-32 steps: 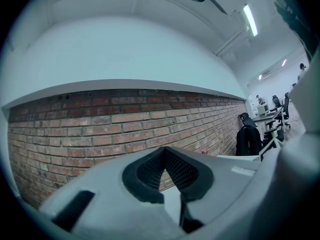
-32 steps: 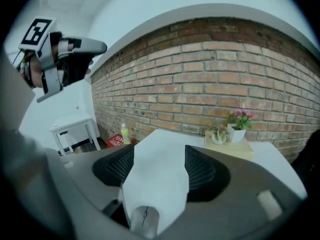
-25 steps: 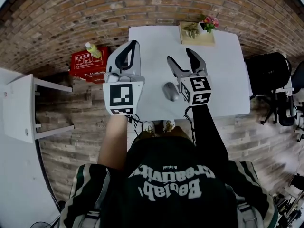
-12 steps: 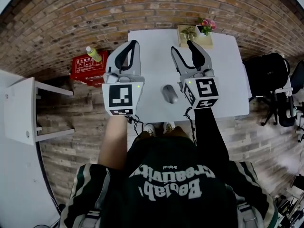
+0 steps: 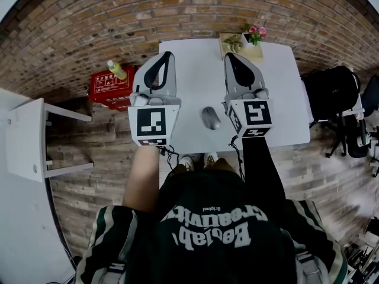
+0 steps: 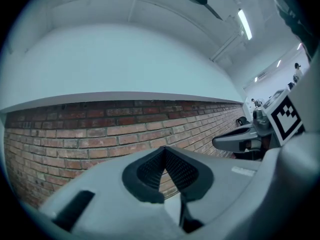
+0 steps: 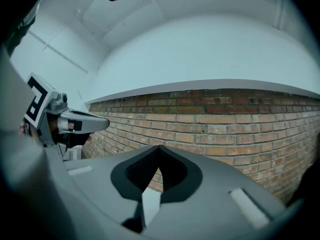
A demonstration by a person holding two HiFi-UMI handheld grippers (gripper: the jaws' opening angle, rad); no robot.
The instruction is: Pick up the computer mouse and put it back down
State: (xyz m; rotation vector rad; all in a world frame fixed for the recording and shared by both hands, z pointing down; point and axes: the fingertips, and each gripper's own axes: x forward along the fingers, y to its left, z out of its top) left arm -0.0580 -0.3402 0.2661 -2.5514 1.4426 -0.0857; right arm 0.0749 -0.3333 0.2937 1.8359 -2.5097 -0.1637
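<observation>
The computer mouse point(image 5: 211, 118) lies on the table point(image 5: 195, 70), released. Your right claw point(image 5: 232, 58) has just snapped closed on nothing and lifted clear; your left claw point(image 5: 167, 55) is closed too. The task looks finished.
</observation>
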